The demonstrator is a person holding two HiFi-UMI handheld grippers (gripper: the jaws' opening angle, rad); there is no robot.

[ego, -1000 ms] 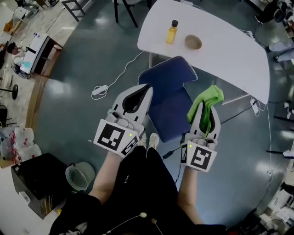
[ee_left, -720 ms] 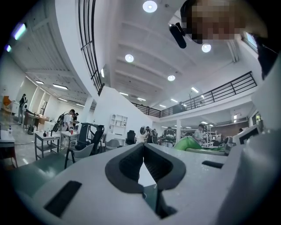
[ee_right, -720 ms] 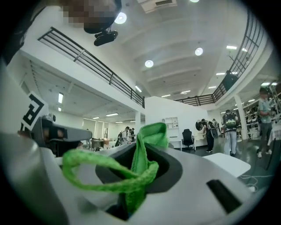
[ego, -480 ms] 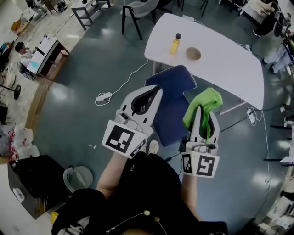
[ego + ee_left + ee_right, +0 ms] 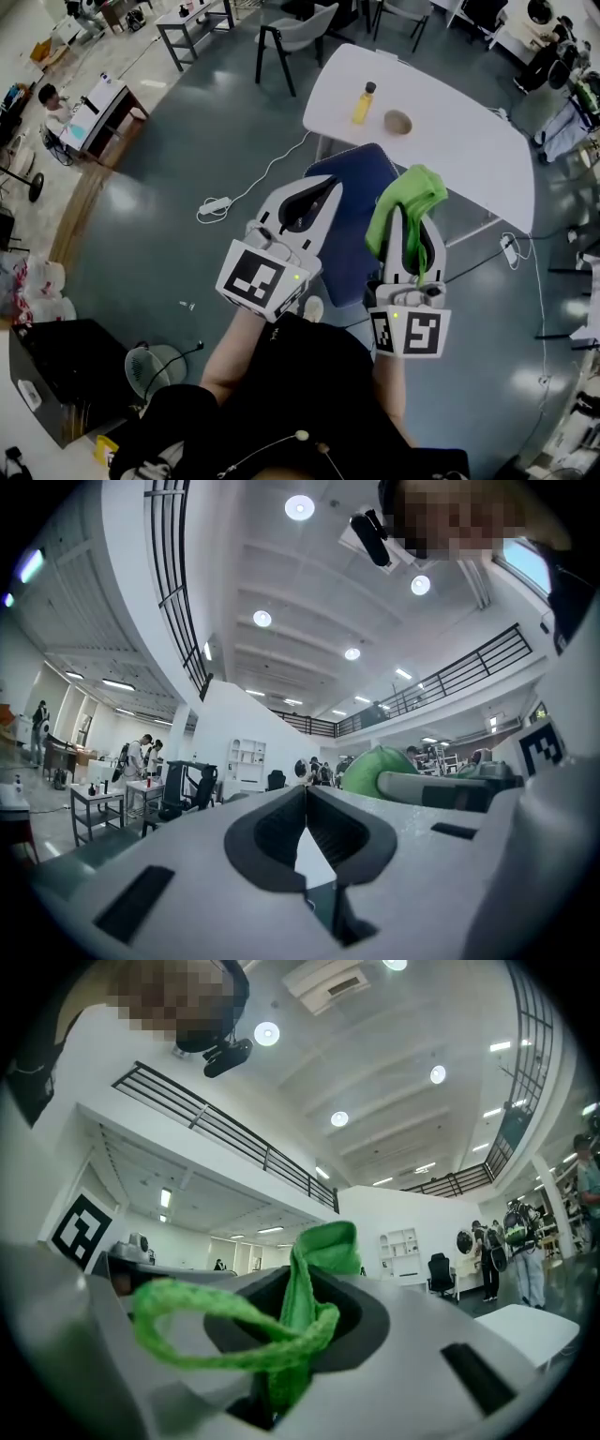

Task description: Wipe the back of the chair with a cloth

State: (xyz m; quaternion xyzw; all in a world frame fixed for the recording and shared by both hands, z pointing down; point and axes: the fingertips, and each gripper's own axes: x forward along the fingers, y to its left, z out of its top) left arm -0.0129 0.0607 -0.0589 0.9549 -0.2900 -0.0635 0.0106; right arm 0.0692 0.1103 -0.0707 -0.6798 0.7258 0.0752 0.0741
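1. Cloth (image 5: 410,195) is clamped in the right gripper's (image 5: 411,225) closed fingers, over the chair's (image 5: 354,225) right edge.
2. Left gripper (image 5: 324,192): fingers together, empty, over the chair's left edge.
3. The chair's far edge meets the worktop (image 5: 469,141); open floor (image 5: 178,159) lies to the left.

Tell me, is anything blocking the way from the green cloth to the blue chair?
Nothing visible does. The cloth, clamped in the right gripper, is held above the chair; the left gripper sits beside it, not between.
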